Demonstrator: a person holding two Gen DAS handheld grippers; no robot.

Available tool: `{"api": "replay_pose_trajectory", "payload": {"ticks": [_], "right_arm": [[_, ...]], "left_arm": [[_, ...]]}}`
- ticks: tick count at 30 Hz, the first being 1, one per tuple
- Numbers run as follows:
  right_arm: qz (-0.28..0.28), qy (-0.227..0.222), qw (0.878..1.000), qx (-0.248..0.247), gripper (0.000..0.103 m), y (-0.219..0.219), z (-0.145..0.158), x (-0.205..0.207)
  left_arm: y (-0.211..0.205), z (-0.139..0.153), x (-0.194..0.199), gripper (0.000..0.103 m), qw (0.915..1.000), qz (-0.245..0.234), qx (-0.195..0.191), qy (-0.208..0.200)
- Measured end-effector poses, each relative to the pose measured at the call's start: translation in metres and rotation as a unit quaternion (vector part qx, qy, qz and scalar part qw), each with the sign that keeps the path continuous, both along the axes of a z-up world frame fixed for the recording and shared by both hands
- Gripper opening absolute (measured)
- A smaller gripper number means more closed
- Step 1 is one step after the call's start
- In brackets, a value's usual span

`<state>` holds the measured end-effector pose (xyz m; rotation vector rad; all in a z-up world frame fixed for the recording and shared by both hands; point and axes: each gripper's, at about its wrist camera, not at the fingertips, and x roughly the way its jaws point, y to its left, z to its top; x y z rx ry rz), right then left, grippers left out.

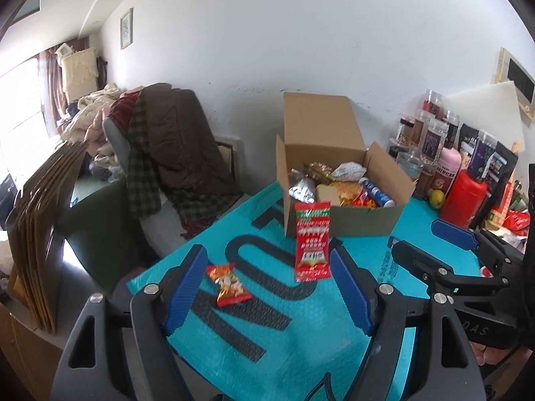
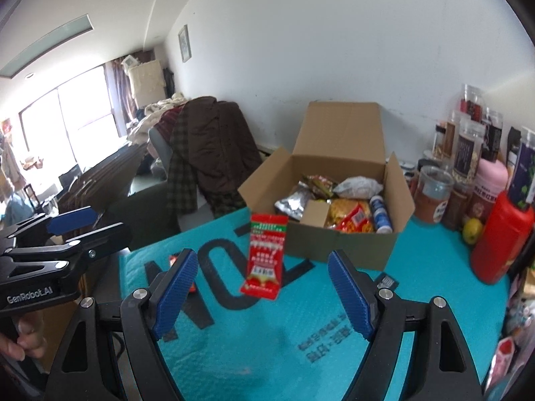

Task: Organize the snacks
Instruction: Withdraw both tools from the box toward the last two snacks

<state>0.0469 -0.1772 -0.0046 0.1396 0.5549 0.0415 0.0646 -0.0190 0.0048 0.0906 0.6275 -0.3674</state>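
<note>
A long red snack packet point(image 1: 312, 241) lies on the teal mat point(image 1: 267, 334) just in front of the open cardboard box point(image 1: 344, 224); it also shows in the right wrist view point(image 2: 265, 255). A small orange-red packet point(image 1: 228, 284) lies left of it, by my left gripper's left finger. The box point(image 2: 337, 244) holds several snacks. My left gripper point(image 1: 269, 292) is open and empty above the mat. My right gripper point(image 2: 260, 295) is open and empty, behind the long packet.
Jars, pouches, a pink bottle and a red bottle point(image 2: 500, 240) crowd the right side, with a yellow-green fruit point(image 2: 473, 230). A chair draped with a brown jacket point(image 1: 180, 140) stands beyond the table's left edge. Flat cardboard sheets point(image 1: 40, 234) lean at far left.
</note>
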Motion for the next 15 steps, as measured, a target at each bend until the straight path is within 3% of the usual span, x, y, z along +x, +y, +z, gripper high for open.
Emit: {"api": "replay_pose_trajectory", "payload": {"ticks": [15], "right_arm": [[0.014,0.064,0.998,0.003,0.081,0.02,-0.057,0.011]], "left_arm": [[0.017,-0.068,0.014,0.076,0.9971,0.013,-0.003,0.075]]}}
